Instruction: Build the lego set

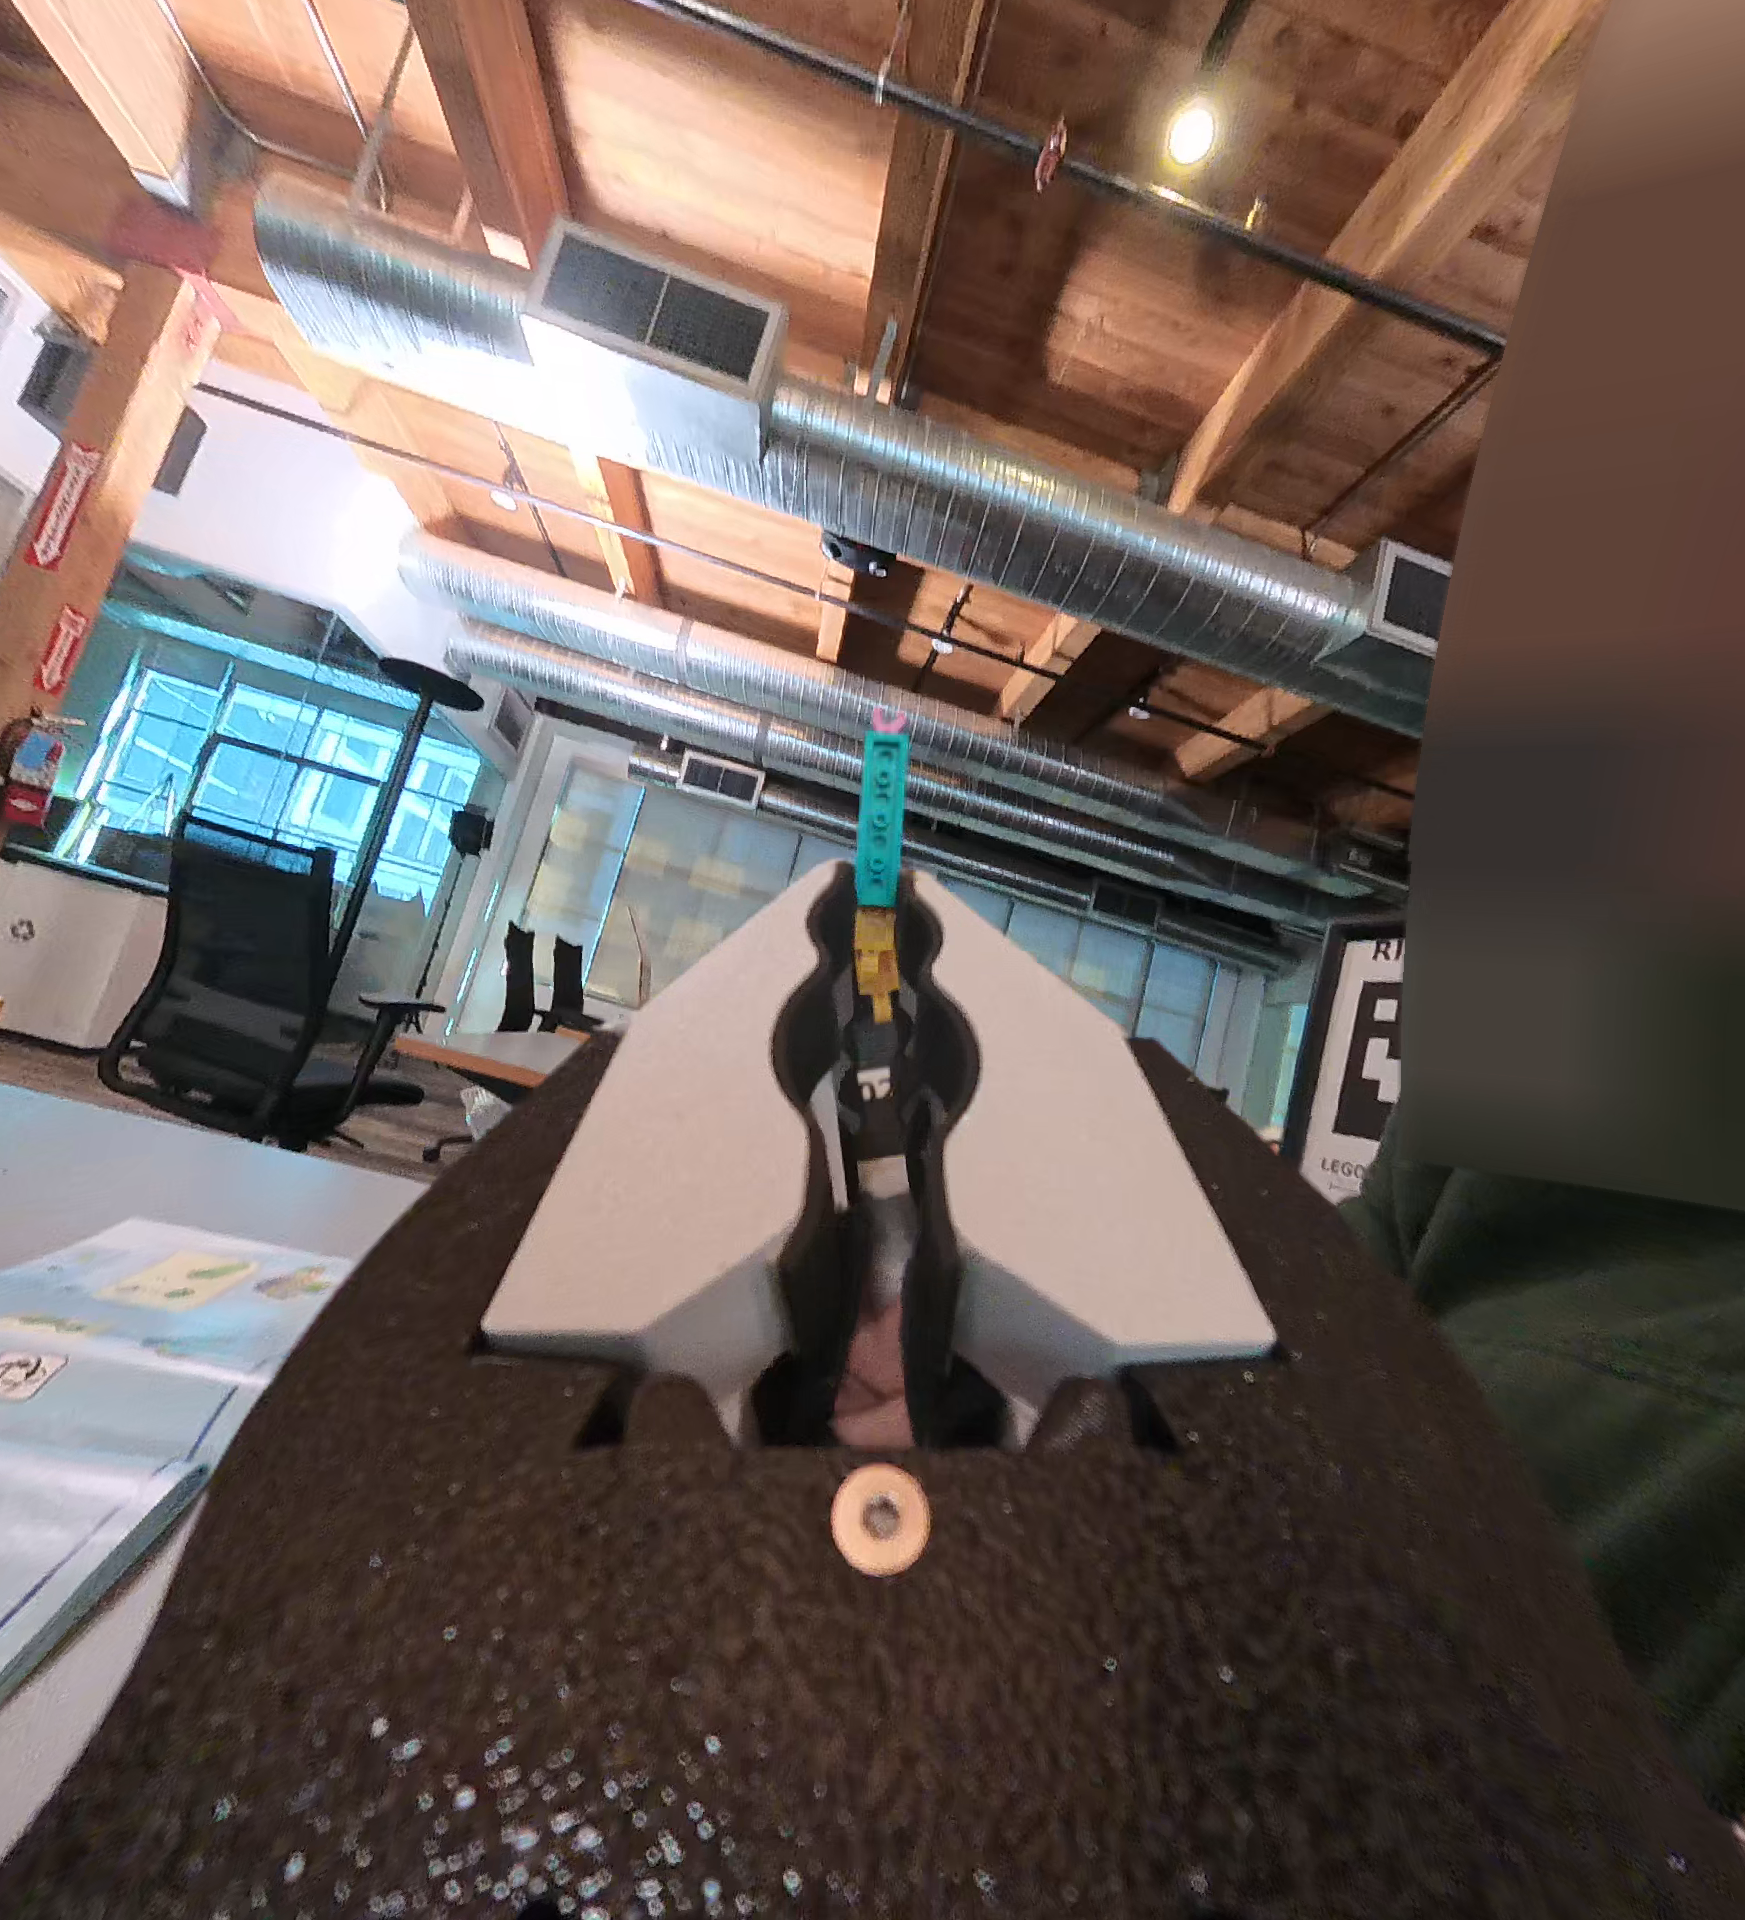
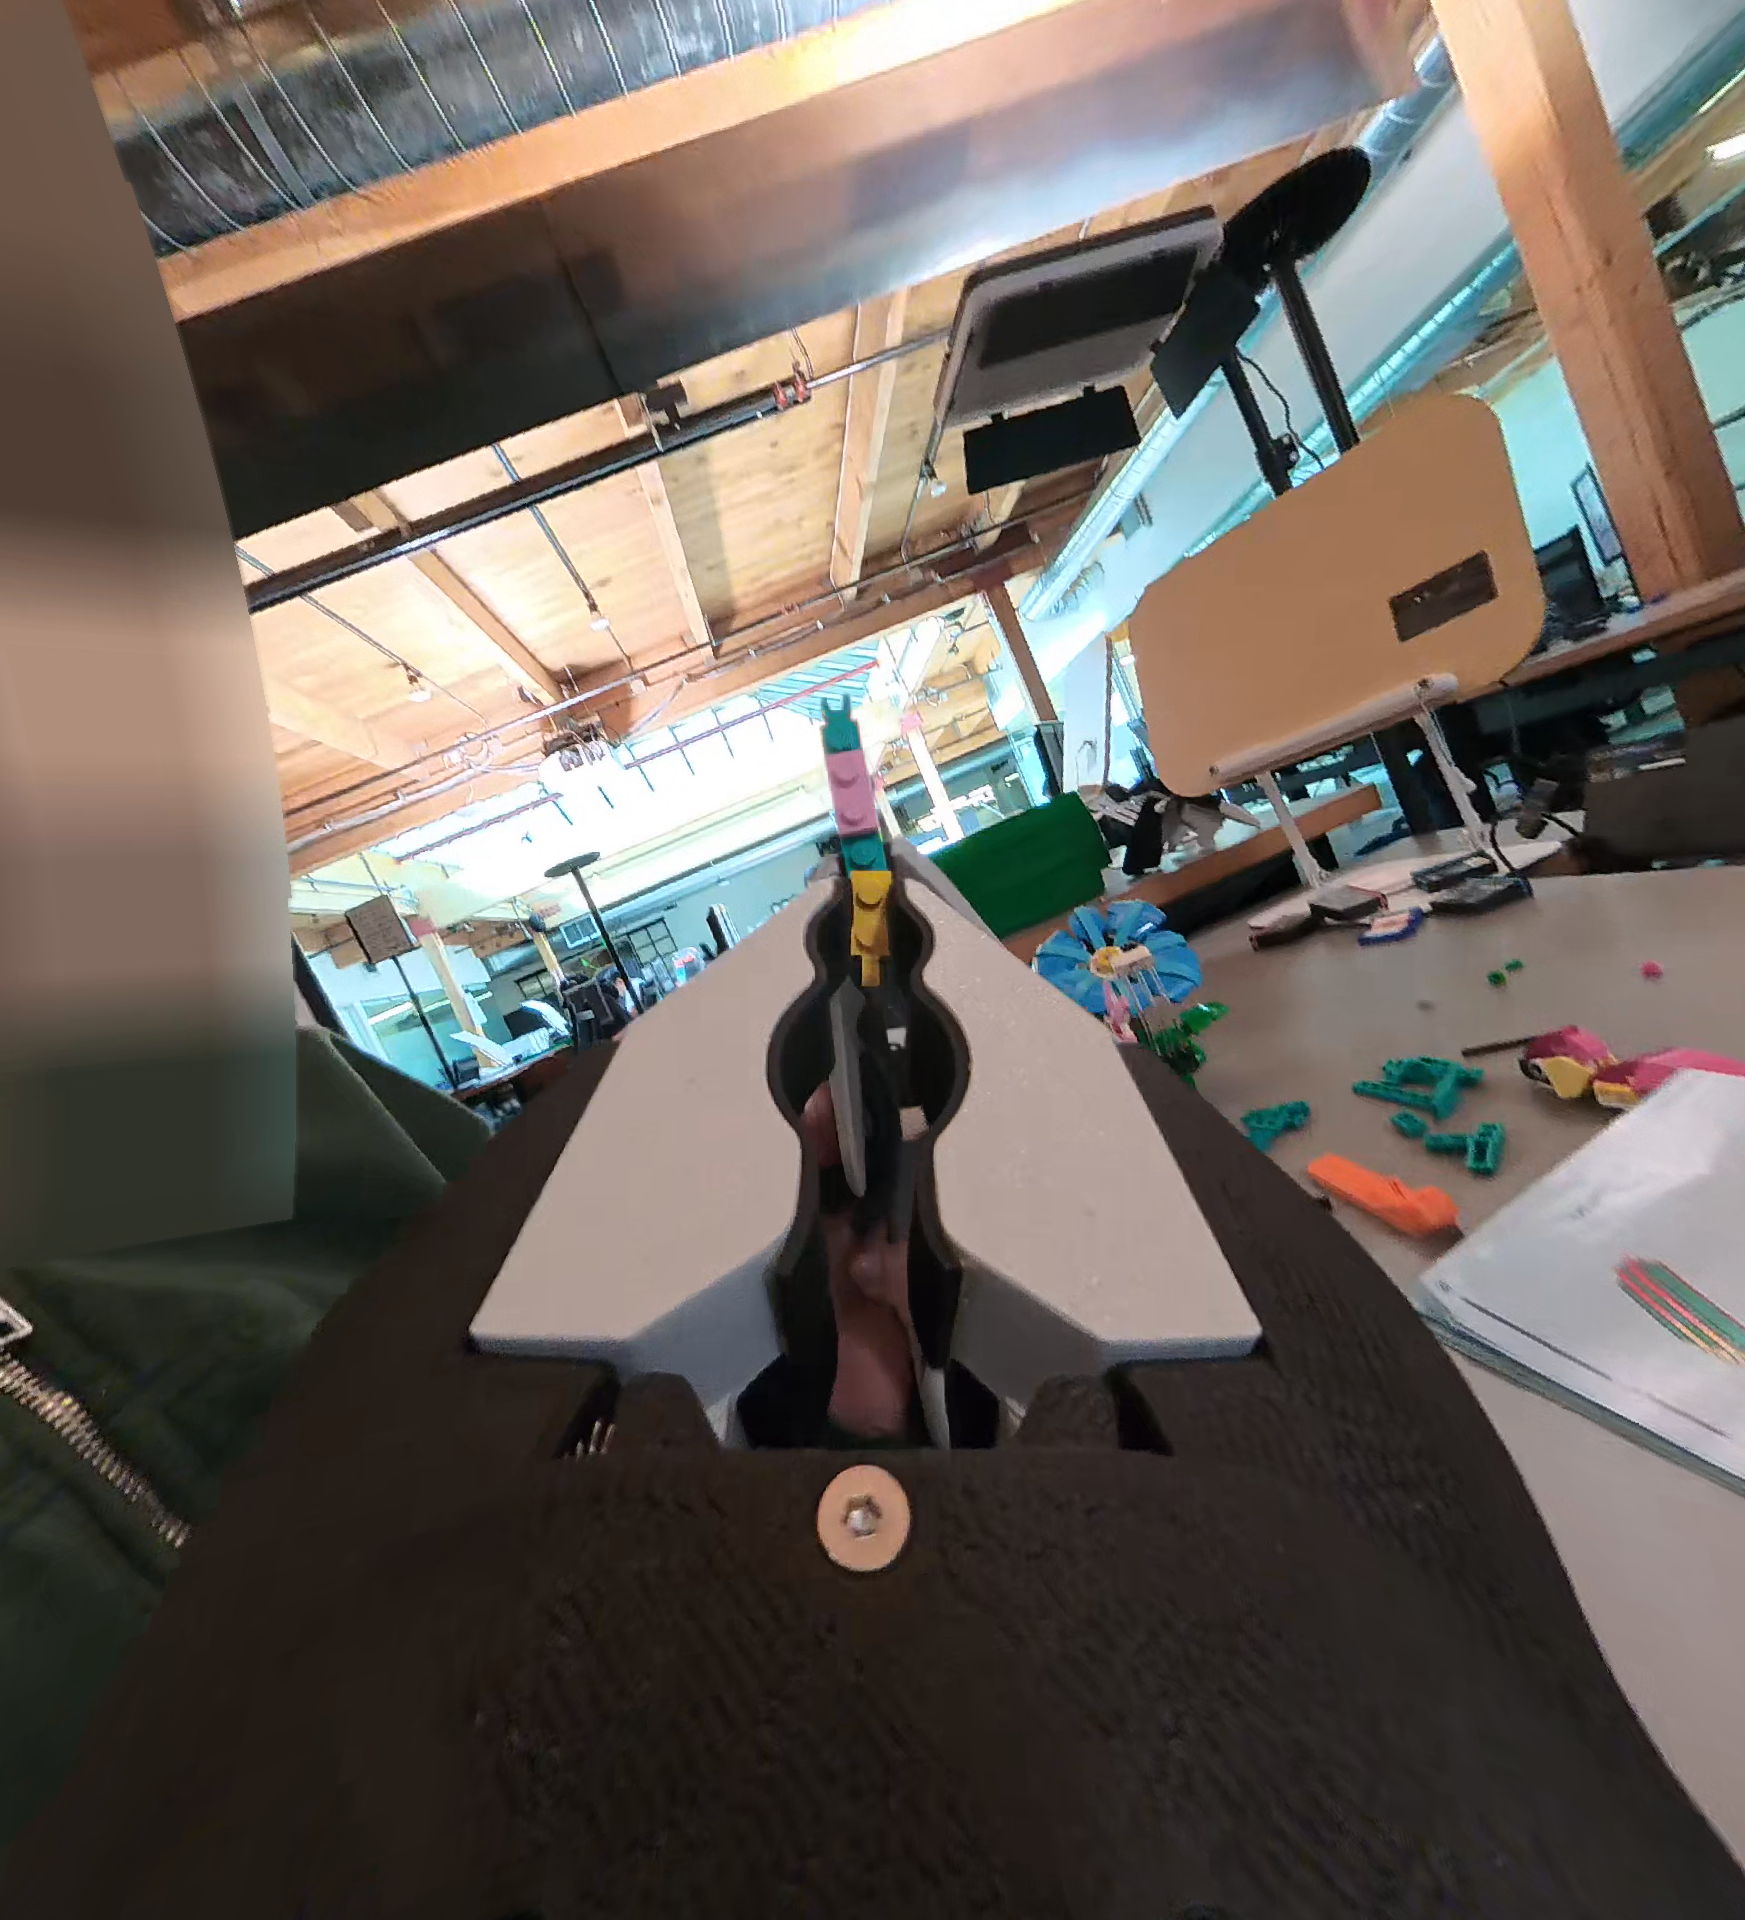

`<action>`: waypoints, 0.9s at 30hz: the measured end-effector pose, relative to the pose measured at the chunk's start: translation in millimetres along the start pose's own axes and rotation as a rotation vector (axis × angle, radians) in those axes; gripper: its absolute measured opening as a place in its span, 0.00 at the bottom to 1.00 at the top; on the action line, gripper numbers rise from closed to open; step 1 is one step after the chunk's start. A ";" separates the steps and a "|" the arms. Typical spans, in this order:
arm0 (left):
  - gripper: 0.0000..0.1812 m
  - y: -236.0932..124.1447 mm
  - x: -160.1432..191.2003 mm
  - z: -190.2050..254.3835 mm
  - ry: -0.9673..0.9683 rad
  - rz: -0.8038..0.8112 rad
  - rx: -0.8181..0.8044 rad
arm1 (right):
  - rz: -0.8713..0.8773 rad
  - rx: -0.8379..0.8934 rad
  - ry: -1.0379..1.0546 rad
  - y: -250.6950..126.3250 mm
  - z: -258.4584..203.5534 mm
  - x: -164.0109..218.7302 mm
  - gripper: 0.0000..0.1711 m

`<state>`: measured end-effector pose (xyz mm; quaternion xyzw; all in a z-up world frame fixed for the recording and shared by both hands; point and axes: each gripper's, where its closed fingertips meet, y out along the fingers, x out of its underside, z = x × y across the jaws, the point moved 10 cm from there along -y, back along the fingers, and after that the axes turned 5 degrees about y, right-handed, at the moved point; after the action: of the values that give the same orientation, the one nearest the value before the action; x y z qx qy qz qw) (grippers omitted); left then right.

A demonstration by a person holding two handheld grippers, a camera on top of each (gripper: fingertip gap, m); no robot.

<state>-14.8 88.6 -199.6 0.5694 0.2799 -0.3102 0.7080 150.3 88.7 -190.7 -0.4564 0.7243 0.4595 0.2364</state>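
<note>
The grey surface (image 2: 1626, 935) carries an open booklet (image 2: 1668, 1320), an orange tool (image 2: 1382, 1195) just beside it, scattered teal pieces (image 2: 1429, 1112), a pink-and-yellow build (image 2: 1616, 1070) and a blue flower (image 2: 1112, 961). In the left wrist view, another booklet (image 1: 68, 1371) lies open on it.

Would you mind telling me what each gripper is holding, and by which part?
Each gripper is shut on a thin strip of bricks. The left gripper pinches its teal strip at the yellow lower end; the right gripper pinches its pink-and-teal strip likewise.

black office chair (image 1: 244, 977) beside grey table (image 1: 68, 1164); silver ducts (image 1: 951, 488) overhead.
</note>
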 end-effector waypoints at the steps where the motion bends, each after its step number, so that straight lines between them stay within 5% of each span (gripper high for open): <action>1: 0.03 1.0 -1.2 0.6 -0.002 0.018 -0.002 | 0.008 -0.006 0.010 3.0 0.4 1.7 0.03; 18: 0.04 -5.6 -3.8 -3.0 -0.082 0.211 0.007 | 0.155 -0.024 0.097 26.7 2.2 16.6 0.03; 27: 0.03 -8.6 -1.8 -7.5 -0.095 0.161 -0.058 | 0.113 -0.002 0.112 21.8 10.5 14.8 0.03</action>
<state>-22.8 94.8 -205.2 0.5540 0.2080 -0.2708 0.7593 123.4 94.9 -197.0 -0.4402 0.7605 0.4466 0.1687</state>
